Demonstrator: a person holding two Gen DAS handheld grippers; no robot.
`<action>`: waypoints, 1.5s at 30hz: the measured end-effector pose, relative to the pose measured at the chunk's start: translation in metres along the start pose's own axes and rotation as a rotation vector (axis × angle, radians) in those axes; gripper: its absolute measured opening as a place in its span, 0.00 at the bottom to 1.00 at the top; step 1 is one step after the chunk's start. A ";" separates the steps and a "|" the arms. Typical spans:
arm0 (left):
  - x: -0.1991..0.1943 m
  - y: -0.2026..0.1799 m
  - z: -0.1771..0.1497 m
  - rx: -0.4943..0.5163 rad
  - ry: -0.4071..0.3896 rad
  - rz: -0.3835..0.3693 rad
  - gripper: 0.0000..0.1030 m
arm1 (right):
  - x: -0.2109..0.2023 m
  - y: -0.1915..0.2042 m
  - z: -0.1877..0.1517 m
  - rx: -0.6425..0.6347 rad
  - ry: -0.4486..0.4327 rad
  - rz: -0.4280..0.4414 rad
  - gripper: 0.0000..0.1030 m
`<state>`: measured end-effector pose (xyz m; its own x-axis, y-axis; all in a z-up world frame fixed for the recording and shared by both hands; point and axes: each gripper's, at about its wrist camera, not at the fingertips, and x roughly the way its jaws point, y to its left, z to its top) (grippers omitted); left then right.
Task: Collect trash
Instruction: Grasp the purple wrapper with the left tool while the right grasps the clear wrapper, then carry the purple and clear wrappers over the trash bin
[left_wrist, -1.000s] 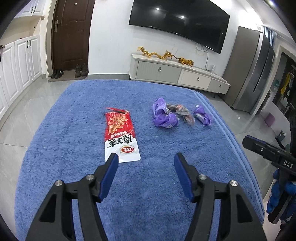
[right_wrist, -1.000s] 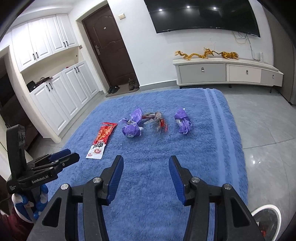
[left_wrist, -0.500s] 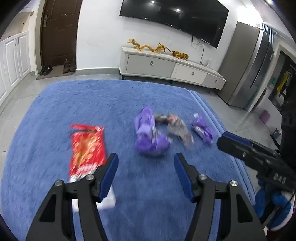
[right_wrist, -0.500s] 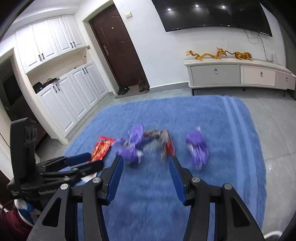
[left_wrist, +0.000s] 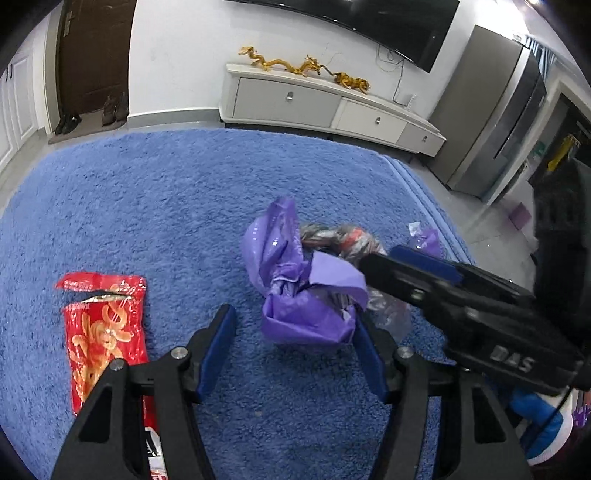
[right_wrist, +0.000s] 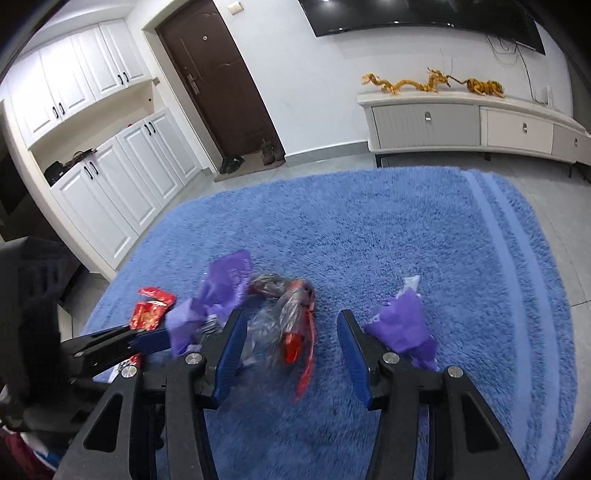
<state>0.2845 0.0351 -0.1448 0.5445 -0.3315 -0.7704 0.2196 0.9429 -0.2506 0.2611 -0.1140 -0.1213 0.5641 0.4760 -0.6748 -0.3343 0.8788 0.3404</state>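
Note:
Trash lies on a blue rug (left_wrist: 166, 206). A crumpled purple bag (left_wrist: 295, 295) sits just in front of my open left gripper (left_wrist: 291, 347), between its fingertips. A clear and red wrapper (right_wrist: 291, 317) lies between the fingers of my open right gripper (right_wrist: 290, 347). A second purple bag (right_wrist: 402, 328) lies right of the right gripper. A red snack packet (left_wrist: 107, 332) lies flat to the left of the left gripper. The right gripper (left_wrist: 443, 291) crosses the left wrist view, partly covering the wrapper (left_wrist: 340, 240).
A white TV cabinet (right_wrist: 461, 125) with gold dragon figures stands against the far wall. White cupboards (right_wrist: 110, 177) and a brown door (right_wrist: 218, 81) are at the left. Grey tiled floor surrounds the rug (right_wrist: 369, 229).
Both grippers have moved forward and down toward the trash. The left one has swung right from the red packet to the purple bag; the right one now straddles the clear wrapper.

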 end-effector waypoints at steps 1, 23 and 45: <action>0.000 -0.001 0.000 0.001 -0.003 0.001 0.56 | 0.002 -0.001 0.000 0.003 0.005 0.003 0.45; -0.109 -0.010 -0.066 0.002 -0.122 -0.020 0.20 | -0.084 0.022 -0.053 -0.009 -0.041 0.058 0.10; -0.234 -0.107 -0.150 0.229 -0.299 0.121 0.20 | -0.247 0.046 -0.135 0.025 -0.220 -0.048 0.10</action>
<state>0.0122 0.0170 -0.0254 0.7822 -0.2452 -0.5728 0.2960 0.9552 -0.0046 0.0039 -0.1954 -0.0274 0.7307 0.4270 -0.5327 -0.2856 0.8999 0.3297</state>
